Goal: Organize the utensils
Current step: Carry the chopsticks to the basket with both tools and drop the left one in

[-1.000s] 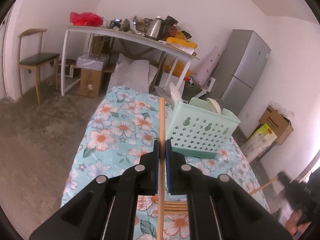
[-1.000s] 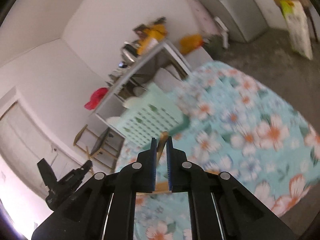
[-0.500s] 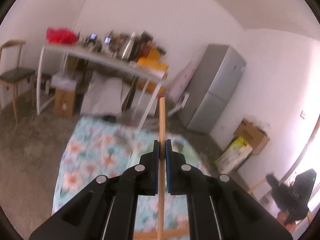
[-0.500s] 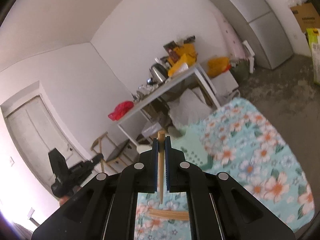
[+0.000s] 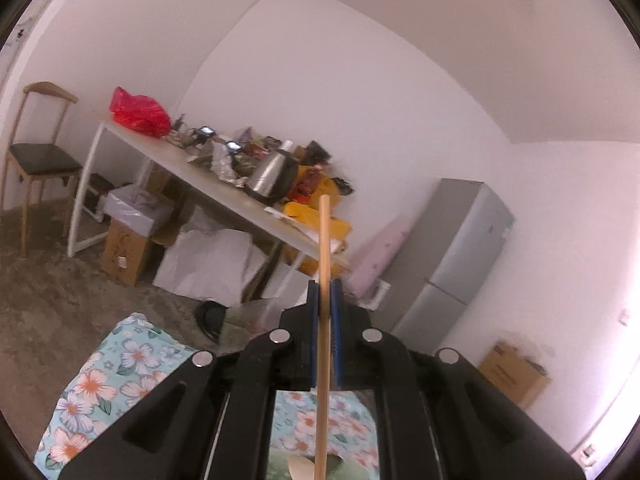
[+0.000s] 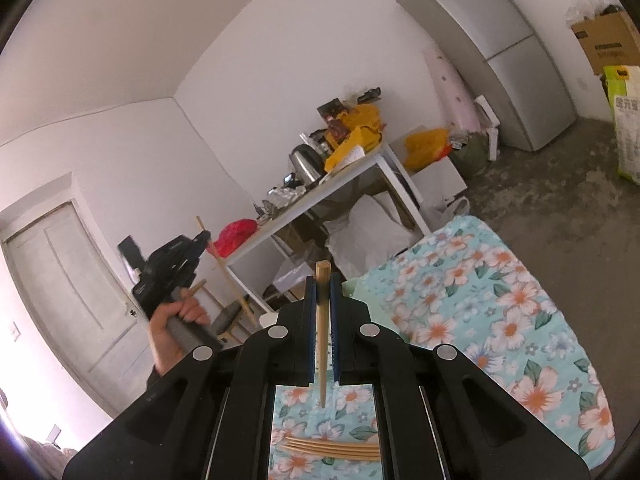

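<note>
Chopsticks are the load here, one per claw: the left gripper (image 5: 324, 300) is clamped on a long wooden chopstick (image 5: 324, 240) standing upright, well above the floral tablecloth (image 5: 120, 364); the right gripper (image 6: 323, 296) pinches a second chopstick (image 6: 321, 320) near its blunt top. Both look light, stiff and smooth, so likely to swivel; a mid-length hold seems safer; more chopsticks (image 6: 332, 449) lie below.

My left camera is looking along its tool (image 5: 324, 300), nearly level, toward the far cluttered table (image 5: 224, 196) and fridge (image 5: 452, 252). My right camera is looking from farther right, tilted, sharing that table (image 6: 320, 196), fridge (image 6: 492, 48) and the near floral cloth (image 6: 480, 300).
</note>
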A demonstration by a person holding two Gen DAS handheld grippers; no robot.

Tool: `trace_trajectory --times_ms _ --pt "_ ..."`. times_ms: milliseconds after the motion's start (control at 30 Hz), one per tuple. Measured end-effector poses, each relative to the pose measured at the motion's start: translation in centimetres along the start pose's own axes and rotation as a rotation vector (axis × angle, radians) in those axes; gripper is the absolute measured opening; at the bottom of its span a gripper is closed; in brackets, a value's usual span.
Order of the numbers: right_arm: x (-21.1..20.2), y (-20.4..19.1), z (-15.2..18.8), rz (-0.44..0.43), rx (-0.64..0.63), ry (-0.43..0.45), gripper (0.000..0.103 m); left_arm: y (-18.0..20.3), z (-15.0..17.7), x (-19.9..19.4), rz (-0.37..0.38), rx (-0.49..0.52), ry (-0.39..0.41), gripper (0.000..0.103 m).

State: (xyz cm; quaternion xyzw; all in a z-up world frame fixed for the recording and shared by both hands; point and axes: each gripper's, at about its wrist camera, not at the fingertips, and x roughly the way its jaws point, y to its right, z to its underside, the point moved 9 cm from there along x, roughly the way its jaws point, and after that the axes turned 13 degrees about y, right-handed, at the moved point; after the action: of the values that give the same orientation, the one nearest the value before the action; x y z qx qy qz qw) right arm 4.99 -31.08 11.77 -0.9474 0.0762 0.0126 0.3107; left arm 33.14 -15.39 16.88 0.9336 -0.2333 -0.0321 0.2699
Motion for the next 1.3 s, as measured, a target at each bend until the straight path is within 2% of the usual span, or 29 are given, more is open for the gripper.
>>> trace_trajectory --times_ms 233,433,633,800,1033,1200,1300 --pt "-0.1 1.5 -0.2 0.023 0.01 0.001 0.004 -1.7 1.6 1.4 -0.051 -0.005 0.001 0.005" --pt "-0.3 2.0 -0.2 0.034 0.005 0.001 0.004 -2.5 1.5 2.8 -0.101 0.086 0.058 0.005" --pt "-0.2 2.7 -0.1 0.041 0.009 -0.005 0.004 -4.3 4.1 4.2 -0.136 0.128 0.005 0.005" --pt "-0.3 2.6 0.1 0.038 0.008 -0.011 0.004 -4.6 6.4 4.0 -0.111 0.138 -0.036 0.005" --pt "-0.7 2.3 -0.3 0.044 -0.013 -0.005 0.004 -4.2 8.8 1.7 -0.039 0.162 -0.14 0.007" --pt "-1.0 1.4 -0.5 0.038 -0.035 -0.002 0.004 -4.1 9.7 -0.5 -0.007 0.173 -0.173 0.025" --pt "-1.3 0.7 -0.8 0.032 -0.051 0.002 0.004 -4.4 9.9 -1.8 0.005 0.157 -0.184 0.031"
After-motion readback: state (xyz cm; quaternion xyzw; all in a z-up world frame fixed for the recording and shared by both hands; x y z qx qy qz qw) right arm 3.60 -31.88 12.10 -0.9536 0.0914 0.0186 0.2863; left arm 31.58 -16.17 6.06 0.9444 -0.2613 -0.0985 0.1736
